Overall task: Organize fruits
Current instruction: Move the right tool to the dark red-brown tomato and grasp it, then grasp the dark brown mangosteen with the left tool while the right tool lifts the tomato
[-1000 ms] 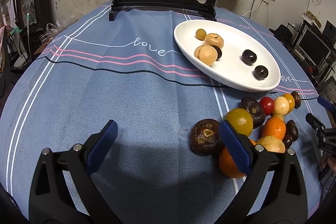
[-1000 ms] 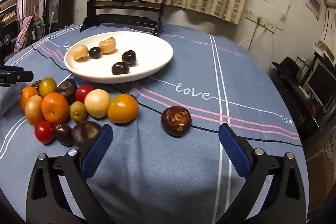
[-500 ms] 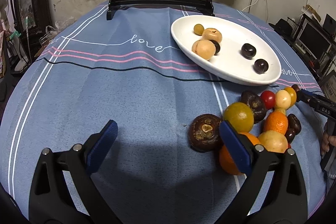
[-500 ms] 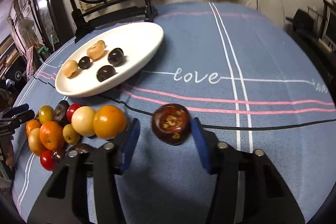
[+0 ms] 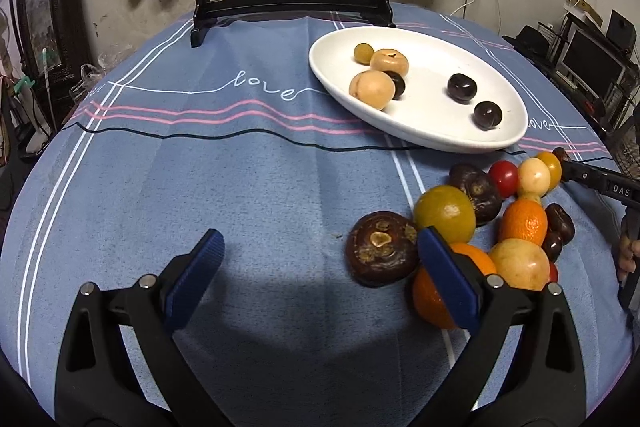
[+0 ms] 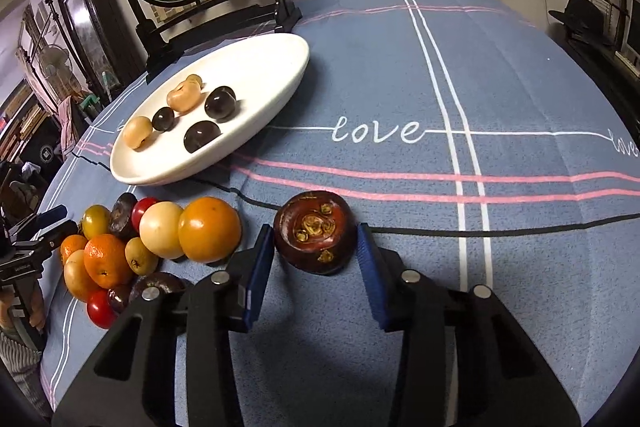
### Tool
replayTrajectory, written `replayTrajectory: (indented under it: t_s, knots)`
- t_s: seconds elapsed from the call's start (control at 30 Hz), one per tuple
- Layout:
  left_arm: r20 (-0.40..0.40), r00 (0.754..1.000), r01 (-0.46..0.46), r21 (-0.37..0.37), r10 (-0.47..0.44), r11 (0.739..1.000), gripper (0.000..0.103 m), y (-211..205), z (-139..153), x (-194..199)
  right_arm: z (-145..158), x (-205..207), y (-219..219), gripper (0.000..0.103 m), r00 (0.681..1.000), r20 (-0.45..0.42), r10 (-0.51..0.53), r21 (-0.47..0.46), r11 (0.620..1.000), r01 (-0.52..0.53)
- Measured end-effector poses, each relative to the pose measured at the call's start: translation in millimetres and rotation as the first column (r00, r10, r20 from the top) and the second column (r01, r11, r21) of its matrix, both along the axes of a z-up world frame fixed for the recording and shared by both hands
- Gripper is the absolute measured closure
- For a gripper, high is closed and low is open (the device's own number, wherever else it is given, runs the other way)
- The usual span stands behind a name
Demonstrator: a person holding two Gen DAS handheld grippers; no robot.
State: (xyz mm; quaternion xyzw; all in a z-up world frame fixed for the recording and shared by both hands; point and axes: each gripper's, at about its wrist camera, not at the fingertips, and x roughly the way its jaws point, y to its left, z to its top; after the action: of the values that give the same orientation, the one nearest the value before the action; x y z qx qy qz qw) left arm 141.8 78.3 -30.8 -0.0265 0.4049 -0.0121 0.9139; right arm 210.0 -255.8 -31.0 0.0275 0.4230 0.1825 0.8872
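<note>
Blue tablecloth spans everything ahead of both tools. White oval plate sits beyond the right jaws and up to their left, holding pale and dark small fruits. Loose fruit pile lies just outside the right tool's left finger.

Dark mangosteen sits on the cloth between the right gripper's blue pads. The jaws have just been closing around it; both pads now appear to touch its flanks, so I read it as gripped. It looks hard-rinded, dense and round. Likely stiff enough to take a firm squeeze, but the curved sides could roll out. Best hold: across the widest belly, flat crown up.

Right tool pitches steeply down and is rolled, left finger lower. Left gripper also pitches down, jaws wide with nothing between; in its view the mangosteen lies just inside its right pad.
</note>
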Motion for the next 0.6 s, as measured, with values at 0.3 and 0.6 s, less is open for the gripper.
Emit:
replayTrajectory:
  t_s: [0.3,0.6]
  knots:
    - [-0.043,0.999,0.019,-0.071,-0.022,0.997,0.002,19,-7,13,1,-1,-6,0.061,1.000,-0.004,-0.004,0.029,1.000,0.004]
    - [0.073,0.973,-0.224,0.097,0.218,0.970,0.002,41,11,-2,6,-2,-13,0.061,1.000,0.008,-0.019,0.067,0.998,0.019]
